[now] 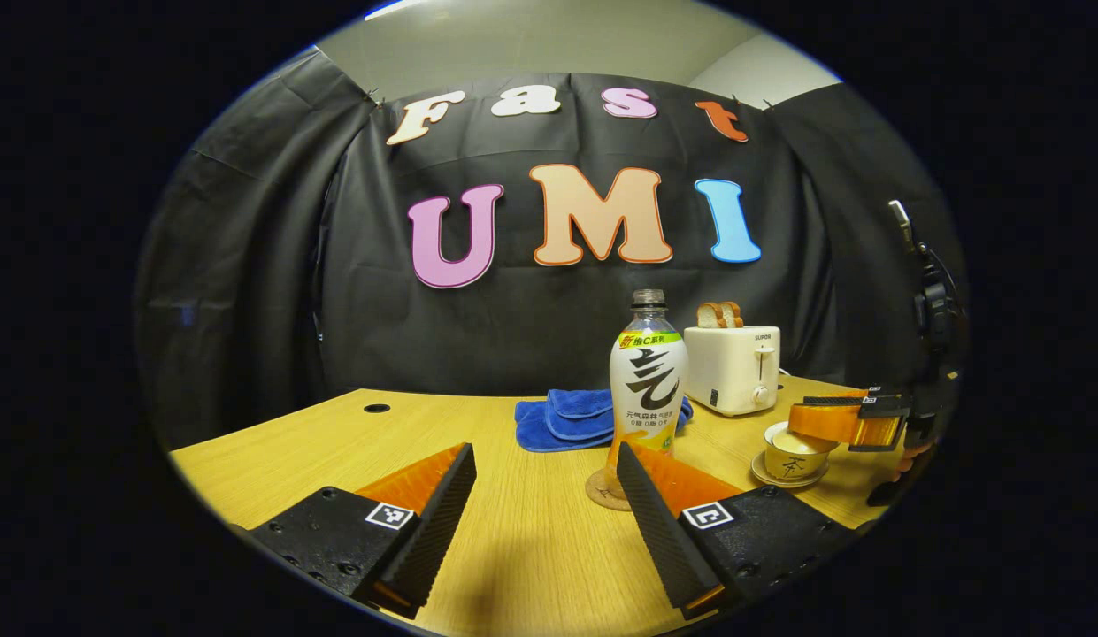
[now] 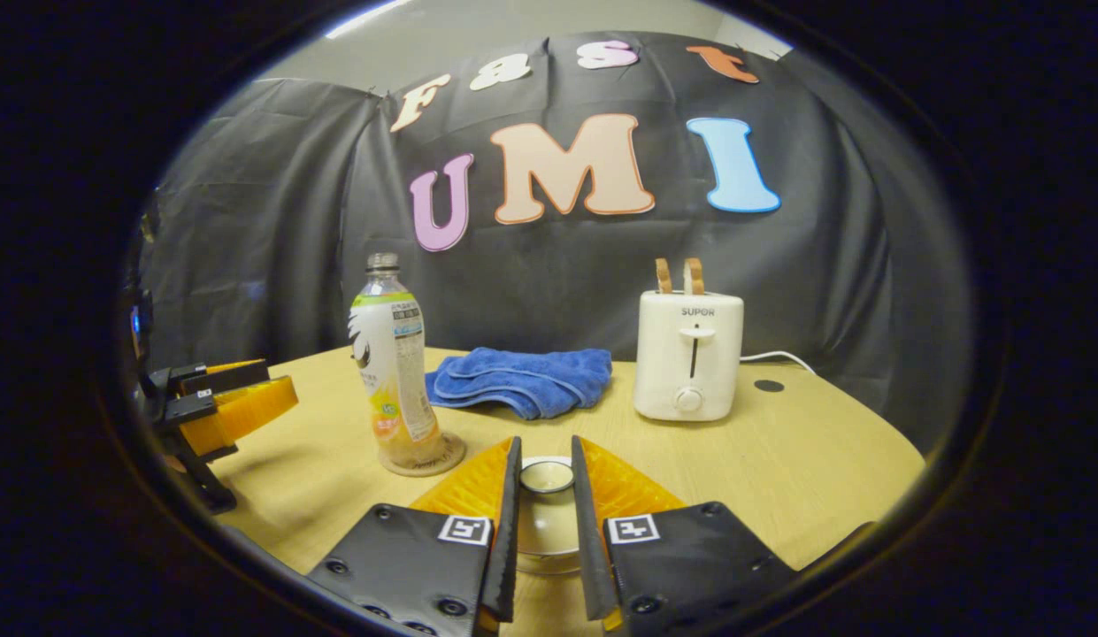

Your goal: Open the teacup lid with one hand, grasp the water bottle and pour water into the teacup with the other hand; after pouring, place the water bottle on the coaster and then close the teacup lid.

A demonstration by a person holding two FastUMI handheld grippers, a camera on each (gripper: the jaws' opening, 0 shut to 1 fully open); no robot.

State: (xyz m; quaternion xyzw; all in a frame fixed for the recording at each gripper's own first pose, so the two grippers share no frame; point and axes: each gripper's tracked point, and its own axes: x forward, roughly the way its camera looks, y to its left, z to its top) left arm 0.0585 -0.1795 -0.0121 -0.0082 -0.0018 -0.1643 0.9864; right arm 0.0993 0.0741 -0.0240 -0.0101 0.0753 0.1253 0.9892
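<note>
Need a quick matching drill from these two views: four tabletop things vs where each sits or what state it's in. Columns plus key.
Things:
1. water bottle
2. bread slices
3. blue towel
4. lid knob

Places or states:
A. sticking up out of the toaster
B. between the right gripper fingers
C. upright on the coaster
D. folded on the table near the back wall

Pairs: 1-C, 2-A, 3-D, 4-B

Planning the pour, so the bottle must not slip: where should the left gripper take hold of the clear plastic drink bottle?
Grip the clear plastic drink bottle at its labelled mid-body, coming level from the front. It stands upright on the round coaster, and the open left gripper already faces it.
</note>
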